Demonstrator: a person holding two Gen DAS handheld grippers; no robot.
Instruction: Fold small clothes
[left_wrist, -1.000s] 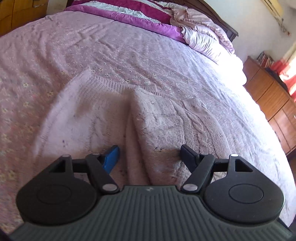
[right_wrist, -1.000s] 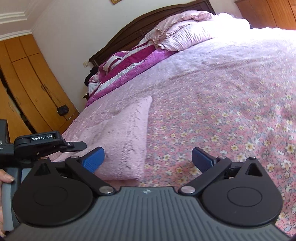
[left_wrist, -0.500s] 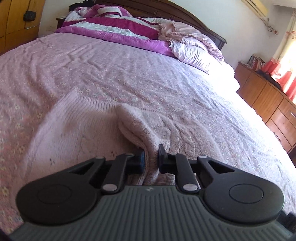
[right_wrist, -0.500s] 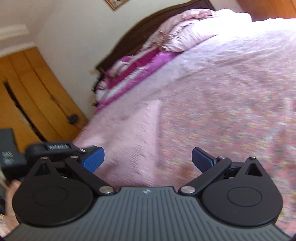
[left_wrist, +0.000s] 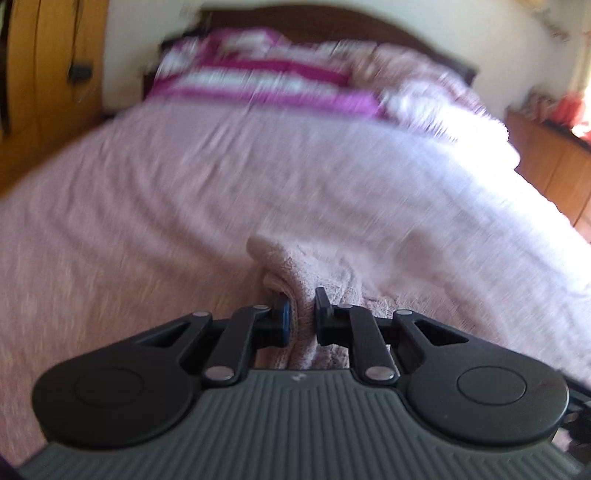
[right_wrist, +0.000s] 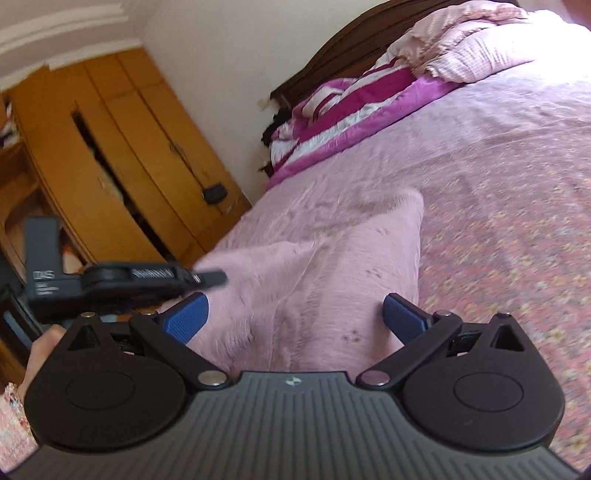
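A pale pink knitted garment (left_wrist: 325, 266) lies on the bed. My left gripper (left_wrist: 302, 303) is shut on a raised fold of it, and the cloth bunches up between the pads and hangs behind them. The left wrist view is blurred by motion. In the right wrist view the same garment (right_wrist: 332, 258) spreads out in front of my right gripper (right_wrist: 291, 308), which stands open just above its near edge with cloth below the gap between its blue pads. The left gripper (right_wrist: 129, 277) shows there at the left, with a hand (right_wrist: 40, 354) under it.
A pink flowered bedcover (right_wrist: 517, 184) runs across the bed. A folded magenta and white quilt (right_wrist: 351, 103) and pillows (right_wrist: 472, 48) lie by the dark headboard. A wooden wardrobe (right_wrist: 129, 147) stands to the left of the bed, and a wooden dresser (left_wrist: 554, 166) to its right.
My left gripper went from open to shut on a fold of the pink garment and drew it up. The right gripper stayed open and swung left over the garment.
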